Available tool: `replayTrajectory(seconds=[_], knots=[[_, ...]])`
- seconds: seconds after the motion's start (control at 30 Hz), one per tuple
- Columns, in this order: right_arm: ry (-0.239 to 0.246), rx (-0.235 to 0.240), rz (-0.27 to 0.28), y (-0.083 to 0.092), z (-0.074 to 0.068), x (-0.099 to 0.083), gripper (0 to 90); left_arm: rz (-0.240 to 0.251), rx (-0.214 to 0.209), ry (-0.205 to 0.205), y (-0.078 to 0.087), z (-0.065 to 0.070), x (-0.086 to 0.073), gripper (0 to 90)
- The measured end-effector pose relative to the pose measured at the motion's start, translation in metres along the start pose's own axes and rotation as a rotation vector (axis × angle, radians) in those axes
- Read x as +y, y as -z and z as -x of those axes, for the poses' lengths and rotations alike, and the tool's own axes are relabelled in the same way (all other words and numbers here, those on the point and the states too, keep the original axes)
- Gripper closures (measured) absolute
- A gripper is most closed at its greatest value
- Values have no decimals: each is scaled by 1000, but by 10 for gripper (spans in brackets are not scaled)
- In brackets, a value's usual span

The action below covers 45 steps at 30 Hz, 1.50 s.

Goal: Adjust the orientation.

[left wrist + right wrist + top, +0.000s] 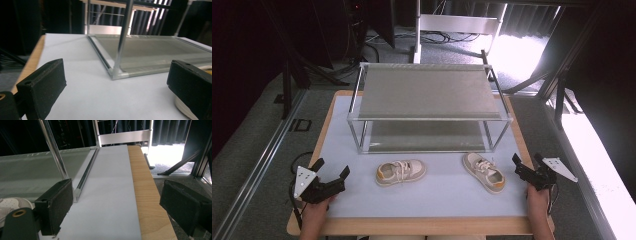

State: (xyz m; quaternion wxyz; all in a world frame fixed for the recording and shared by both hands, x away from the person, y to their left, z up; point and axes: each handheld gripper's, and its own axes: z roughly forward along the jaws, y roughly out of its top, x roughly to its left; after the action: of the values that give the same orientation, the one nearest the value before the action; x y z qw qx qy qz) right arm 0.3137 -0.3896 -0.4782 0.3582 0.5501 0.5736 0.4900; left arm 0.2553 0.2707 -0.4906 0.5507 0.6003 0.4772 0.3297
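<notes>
High view: your left gripper (332, 171) sits at the near left corner of the table (412, 227), jaws spread with nothing between them. The left shoe (401, 172) lies on its sole just to the right of that gripper, near but not touching it, toe end toward the right. Your right gripper (528, 163) sits at the near right edge, jaws likewise parted and empty — the right shoe (483, 171) lies just to its left, set at an angle, apart from the jaws. Both shoes rest on the white mat (432, 195) in front of the two-tier metal rack (428, 107). Your hands come in from the near edge, each wrapped around its gripper, jaws pointing forward and slightly inward.

Left gripper view: jaws wide apart and level over the mat; the rack's corner post (122, 40) stands ahead, and a pale sliver of shoe shows behind the right-hand jaw.

Right gripper view: jaws released — a white shoe (12, 203) lies beside the left-hand jaw, outside the gap.
</notes>
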Motion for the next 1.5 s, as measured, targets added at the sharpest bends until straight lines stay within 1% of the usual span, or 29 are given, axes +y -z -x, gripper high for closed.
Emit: replayTrajectory(seconds=[0.07, 0.1, 0.13, 0.17, 0.23, 0.27, 0.37, 0.4, 0.47, 0.5, 0.53, 0.6, 0.63, 0.67, 0.73, 0.77, 0.87, 0.9, 0.93, 1.0, 1.07, 1.13, 1.2, 1.23, 1.3, 1.37, 1.4, 1.47, 1.5], knots=[[10, -2, -1, 0, -1, 0, 113, -49, -21, 18, -1, -1, 2, 17], [11, -4, -3, 0, -1, 0, 113, -104, -25, 24, -2, -1, 3, 17], [17, -6, -4, 0, -2, 0, 113, -147, -26, 16, -3, -2, 4, 17], [23, -6, -5, 0, -2, 0, 113, -170, -56, 9, -3, -3, 4, 17], [28, -5, -6, -1, -3, 0, 113, -188, -126, 10, -2, -5, 5, 17], [28, -5, -6, -1, -3, 0, 113, -215, -136, 7, -3, -5, 6, 17], [27, -2, -7, -1, -2, 0, 113, -282, -190, -40, -5, -5, 12, 17], [25, -2, -7, -1, -2, 0, 113, -301, -227, -53, -5, -5, 14, 17], [27, -2, -7, -1, -2, 0, 113, -341, -234, -107, -5, -3, 22, 17], [27, -2, -7, -1, -2, 0, 113, -341, -234, -107, -5, -3, 22, 17], [27, -1, -8, -1, -2, 0, 114, -385, -255, -149, -6, -1, 30, 17], [29, -1, -9, -1, -3, 0, 113, -434, -281, -189, -7, 1, 39, 35], [30, -1, -9, -1, -3, 0, 113, -460, -280, -210, -8, 1, 43, 35], [32, -1, -8, -1, -3, 0, 114, -491, -294, -227, -9, 2, 48, 35], [31, 0, -9, -1, -3, 0, 114, -552, -301, -272, -10, 3, 55, 35], [32, -1, -9, -1, -3, 0, 113, -586, -314, -291, -10, 4, 59, 35], [33, 1, -11, -1, -3, 0, 113, -678, -329, -362, -12, 8, 67, 35], [33, 1, -11, -1, -3, 0, 114, -719, -326, -400, -13, 10, 70, 35], [35, 1, -12, -1, -4, 0, 114, -743, -328, -414, -14, 11, 71, 35], [42, -1, -13, -1, -4, 0, 114, -798, -330, -461, -15, 15, 74, 36], [52, -1, -14, -1, -5, 0, 114, -860, -345, -507, -16, 17, 78, 42], [59, -3, -16, -2, -6, 0, 114, -934, -358, -542, -18, 19, 80, 42], [60, -3, -16, -1, -6, 0, 114, -1004, -334, -597, -19, 22, 83, 43], [59, -3, -16, -1, -6, 0, 114, -1037, -337, -622, -20, 24, 84, 43], [57, -2, -15, -1, -6, 0, 114, -1114, -356, -641, -21, 27, 87, 66], [61, -3, -18, -2, -6, 0, 114, -1179, -350, -673, -24, 31, 90, 66], [65, -5, -19, -2, -6, 0, 114, -1217, -353, -677, -25, 32, 91, 66], [73, -5, -17, -2, -7, 0, 114, -1268, -349, -696, -28, 36, 92, 65], [76, -5, -18, -2, -7, 0, 114, -1304, -347, -700, -29, 38, 92, 65]])
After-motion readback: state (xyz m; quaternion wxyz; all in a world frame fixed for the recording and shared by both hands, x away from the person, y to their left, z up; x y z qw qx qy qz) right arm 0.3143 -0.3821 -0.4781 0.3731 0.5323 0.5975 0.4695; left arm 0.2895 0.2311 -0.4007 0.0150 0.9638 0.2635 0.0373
